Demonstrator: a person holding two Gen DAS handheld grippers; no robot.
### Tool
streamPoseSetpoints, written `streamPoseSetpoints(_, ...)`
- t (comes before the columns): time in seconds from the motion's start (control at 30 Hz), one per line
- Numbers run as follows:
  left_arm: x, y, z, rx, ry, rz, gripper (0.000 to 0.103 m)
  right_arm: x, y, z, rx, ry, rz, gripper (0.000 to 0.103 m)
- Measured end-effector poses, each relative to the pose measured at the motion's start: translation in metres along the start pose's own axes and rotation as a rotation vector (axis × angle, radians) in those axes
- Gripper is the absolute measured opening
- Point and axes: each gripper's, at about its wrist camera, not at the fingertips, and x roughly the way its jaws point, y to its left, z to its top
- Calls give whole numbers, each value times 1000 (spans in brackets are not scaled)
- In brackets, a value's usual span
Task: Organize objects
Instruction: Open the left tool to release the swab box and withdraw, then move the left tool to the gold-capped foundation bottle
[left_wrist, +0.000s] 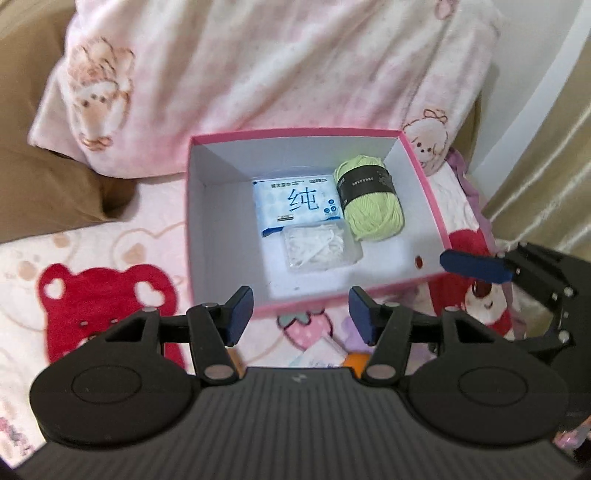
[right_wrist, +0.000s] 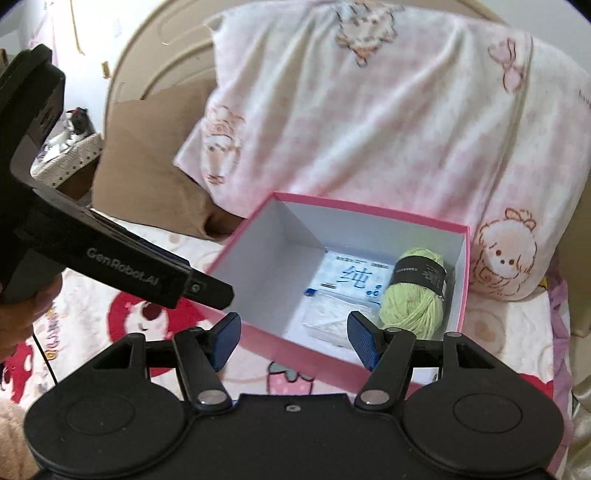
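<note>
Pink fleece blanket (left_wrist: 110, 236) printed with red bears and strawberries covers the bed, and everything else sits on or above it. Behind the box (left_wrist: 421, 173), a large pale pink pillow (left_wrist: 258, 66) leans upright, with a brown cushion (left_wrist: 48, 177) to the box's left. Pink outside and white inside, the box stands open on the blanket. Inside it, a green ball of yarn (left_wrist: 373, 206) with a dark band lies against the right wall. A blue-and-white tissue pack (left_wrist: 291, 199) lies flat to the yarn's left, and a small clear bag of white pieces (left_wrist: 321, 247) overlaps the pack's near edge. Above the box's near rim, the left gripper (left_wrist: 301, 314) hovers with jaws apart and nothing between them. The right gripper (right_wrist: 293, 341) is likewise open and empty.
</note>
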Motion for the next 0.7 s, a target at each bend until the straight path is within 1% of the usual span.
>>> streamPoseSetpoints(0.1, -26, -3, -11, 8, -4, 22, 57, -19, 12, -3, -35, -21, 11, 69)
streamPoseSetpoints(0.2, -49, -6, -21, 0, -1, 21, 57, -36, 23, -6, -74, -27, 18, 69)
streamPoseSetpoints(0.3, -67, -12, -31, 3, -1, 12, 57, -52, 35, -9, -106, -30, 24, 69)
streamPoseSetpoints(0.37, -77, -17, -38, 17, -13, 7, 57, -60, 43, -12, -138, -36, 18, 72)
streamPoseSetpoints(0.43, -86, -20, -47, 15, -21, 20, 57, -68, 52, -17, -155, -32, 11, 72)
streamPoseSetpoints(0.5, -92, -21, -56, 17, -26, 22, 58, -73, 58, -20, -143, -25, 6, 76)
streamPoseSetpoints(0.57, -95, -19, -67, 11, -24, 26, 60, -78, 62, -22, -125, -24, 25, 83)
streamPoseSetpoints(0.7, -98, -6, -85, -7, -23, 15, 60, -84, 70, -27, -121, -45, 33, 87)
